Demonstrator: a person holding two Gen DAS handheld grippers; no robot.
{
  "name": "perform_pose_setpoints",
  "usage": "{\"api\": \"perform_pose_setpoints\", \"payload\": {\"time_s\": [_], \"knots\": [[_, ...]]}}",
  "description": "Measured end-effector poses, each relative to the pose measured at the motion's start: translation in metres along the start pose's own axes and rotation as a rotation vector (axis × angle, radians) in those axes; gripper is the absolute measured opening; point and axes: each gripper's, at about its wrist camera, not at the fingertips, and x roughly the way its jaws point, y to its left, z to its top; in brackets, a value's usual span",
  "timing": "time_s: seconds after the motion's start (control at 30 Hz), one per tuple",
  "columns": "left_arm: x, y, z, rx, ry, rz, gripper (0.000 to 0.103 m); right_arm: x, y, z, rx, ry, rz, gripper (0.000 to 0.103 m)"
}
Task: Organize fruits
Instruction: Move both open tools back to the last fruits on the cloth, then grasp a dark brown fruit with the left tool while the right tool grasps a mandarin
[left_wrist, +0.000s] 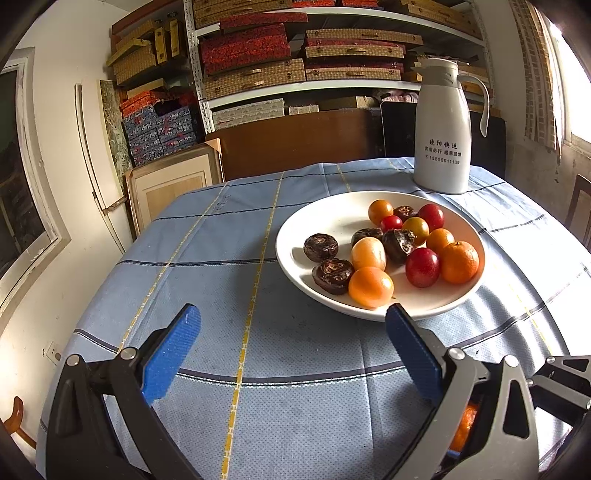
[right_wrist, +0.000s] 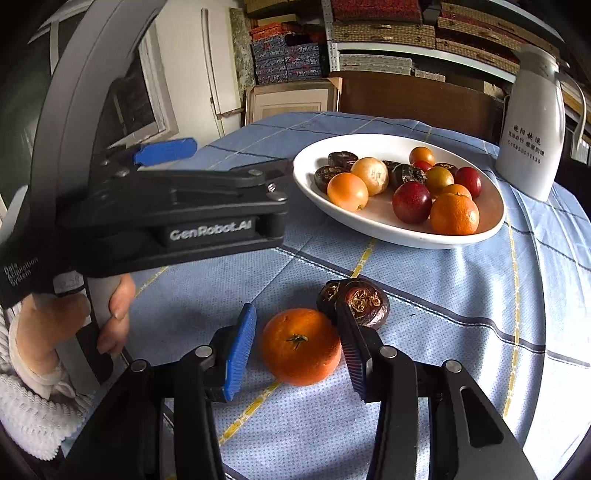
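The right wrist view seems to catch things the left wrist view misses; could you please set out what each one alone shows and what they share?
Only the right wrist view shows the dark brown fruit on the cloth, the person's hand on the left gripper's handle, and the right gripper with its jaws around the loose orange, a gap showing at the left pad.

Only the left wrist view shows the left gripper open over bare cloth.

Both show the white plate and the white jug.

"GenRobot.AI" on the left gripper (right_wrist: 164, 153); "15850011139" on the white jug (left_wrist: 443, 129).

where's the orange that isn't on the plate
Right wrist view, low centre: the orange sits on the tablecloth between the right gripper's fingers, beside a dark fruit.
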Motion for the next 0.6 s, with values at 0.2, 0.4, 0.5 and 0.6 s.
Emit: {"api": "perform_pose_setpoints", "payload": {"time_s": [0.2, 0.4, 0.5, 0.6], "knots": [[0.001, -0.001, 0.0, 0.002, 0.001, 0.002, 0.098, 0.002, 0.013, 0.0, -0.079, 0.021, -0.063, 0.046], [0.003, 0.001, -0.001, -0.012, 0.016, -0.044, 0.098, -0.014, -0.017, 0.001, 0.062, -0.051, 0.006, 0.042], [0.006, -0.003, -0.006, -0.019, 0.05, -0.166, 0.098, -0.034, -0.054, -0.002, 0.203, -0.131, -0.001, 0.042], [0.005, -0.018, -0.016, 0.011, 0.097, -0.343, 0.098, -0.051, -0.097, -0.009, 0.374, -0.187, -0.021, 0.042]]}}
